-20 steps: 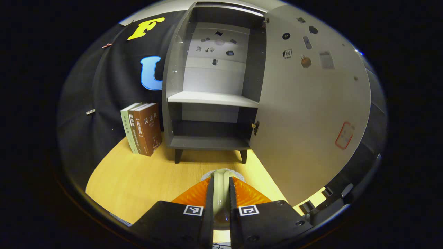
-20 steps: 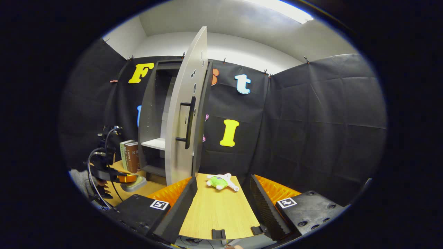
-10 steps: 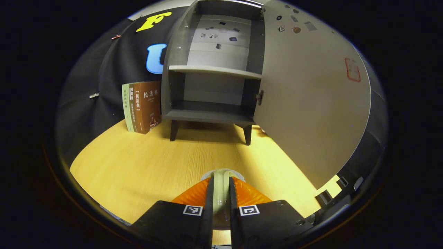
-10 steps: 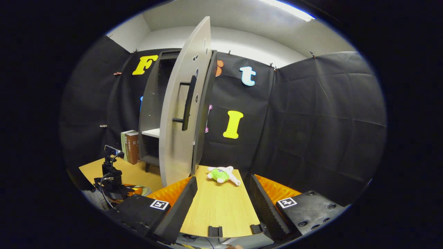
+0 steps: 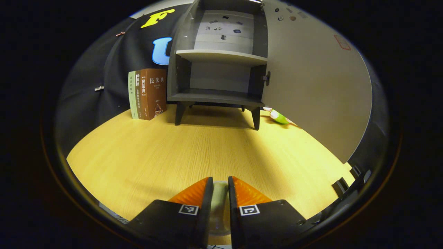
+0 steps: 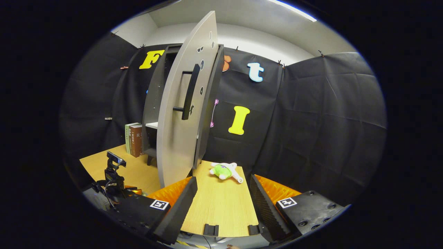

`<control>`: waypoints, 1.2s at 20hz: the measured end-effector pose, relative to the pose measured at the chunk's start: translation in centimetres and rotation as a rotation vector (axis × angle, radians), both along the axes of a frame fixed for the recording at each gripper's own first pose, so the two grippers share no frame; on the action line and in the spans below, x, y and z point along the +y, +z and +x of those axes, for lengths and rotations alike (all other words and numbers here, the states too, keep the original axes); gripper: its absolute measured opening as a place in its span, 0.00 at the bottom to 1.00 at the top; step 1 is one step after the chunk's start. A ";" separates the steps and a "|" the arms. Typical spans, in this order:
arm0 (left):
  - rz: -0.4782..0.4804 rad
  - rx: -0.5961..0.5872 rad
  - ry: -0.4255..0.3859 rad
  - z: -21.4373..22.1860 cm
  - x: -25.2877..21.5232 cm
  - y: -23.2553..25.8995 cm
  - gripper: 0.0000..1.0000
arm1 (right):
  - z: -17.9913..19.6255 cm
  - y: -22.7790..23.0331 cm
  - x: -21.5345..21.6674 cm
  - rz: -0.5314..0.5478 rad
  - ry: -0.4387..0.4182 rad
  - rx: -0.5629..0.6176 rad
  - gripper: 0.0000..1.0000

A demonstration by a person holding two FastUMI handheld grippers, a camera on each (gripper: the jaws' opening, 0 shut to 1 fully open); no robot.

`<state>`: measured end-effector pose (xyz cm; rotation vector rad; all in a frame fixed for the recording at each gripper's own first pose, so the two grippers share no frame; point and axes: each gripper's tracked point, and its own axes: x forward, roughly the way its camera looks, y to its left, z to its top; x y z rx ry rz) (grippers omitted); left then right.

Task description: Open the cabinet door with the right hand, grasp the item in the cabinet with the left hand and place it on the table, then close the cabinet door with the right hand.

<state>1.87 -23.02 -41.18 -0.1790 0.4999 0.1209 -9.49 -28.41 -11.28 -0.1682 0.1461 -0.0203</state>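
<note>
cabinet [image 5: 218,74] door [image 6: 180,117] stands open; left claw [image 5: 218,193] pinches a pale item [image 5: 218,199] over the bench [image 5: 166,152]; right claw [image 6: 221,204] gapes wide, holding nothing.

From my left gripper view, the pale thing [image 5: 219,204] wedged between my fingers is mostly covered by them, so I can't name it. The open cabinet door [image 5: 311,79] hides most of the green toy [image 5: 278,117]; I see just a sliver under its lower edge. The small stickers on the cabinet's back panel [image 5: 221,26] are too tiny to make out. In my right gripper view, the door [image 6: 180,114] covers most of the cabinet's inside, and the books [image 6: 134,139] are partly cut off behind it.
</note>
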 end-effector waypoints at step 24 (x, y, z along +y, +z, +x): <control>0.163 -0.308 -0.113 -10.4 6.6 31.5 0.95 | 7.3 9.8 7.1 0.126 0.105 -0.185 0.97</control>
